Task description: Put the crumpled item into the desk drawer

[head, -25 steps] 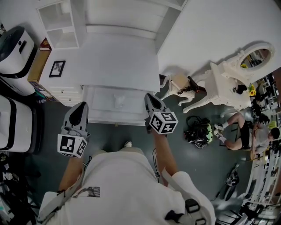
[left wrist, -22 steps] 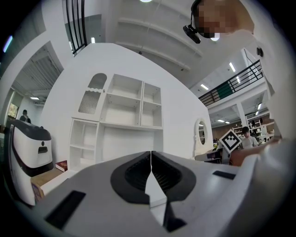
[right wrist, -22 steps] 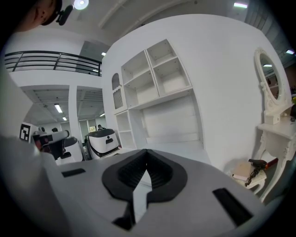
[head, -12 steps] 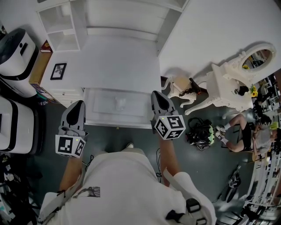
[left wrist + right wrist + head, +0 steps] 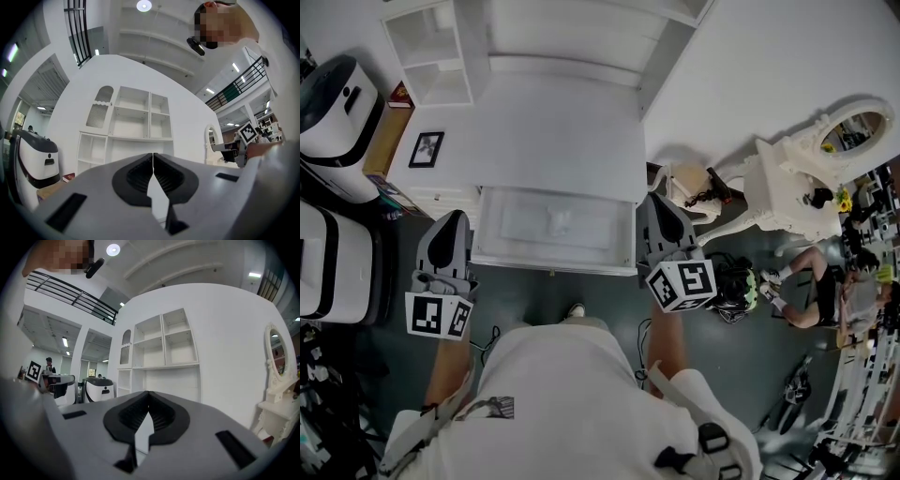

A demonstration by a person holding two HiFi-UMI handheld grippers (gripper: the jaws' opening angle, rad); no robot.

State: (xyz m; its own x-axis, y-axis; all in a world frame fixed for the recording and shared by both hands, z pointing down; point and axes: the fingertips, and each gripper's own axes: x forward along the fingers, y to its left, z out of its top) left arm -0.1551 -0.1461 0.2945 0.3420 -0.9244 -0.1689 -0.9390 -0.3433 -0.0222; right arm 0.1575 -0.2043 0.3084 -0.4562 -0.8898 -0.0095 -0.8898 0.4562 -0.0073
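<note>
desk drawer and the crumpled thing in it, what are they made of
The desk drawer looks like white-painted wood or board, matte: flat panels, straight edges, no visible grain. The crumpled item seems white paper or thin plastic, from its irregular creases; too small to tell which.

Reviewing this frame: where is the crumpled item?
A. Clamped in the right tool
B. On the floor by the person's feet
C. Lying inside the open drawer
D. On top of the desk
C: the head view shows the crumpled item lying in the open drawer, while the left tool and right tool are both shut with nothing between their jaws.
</note>
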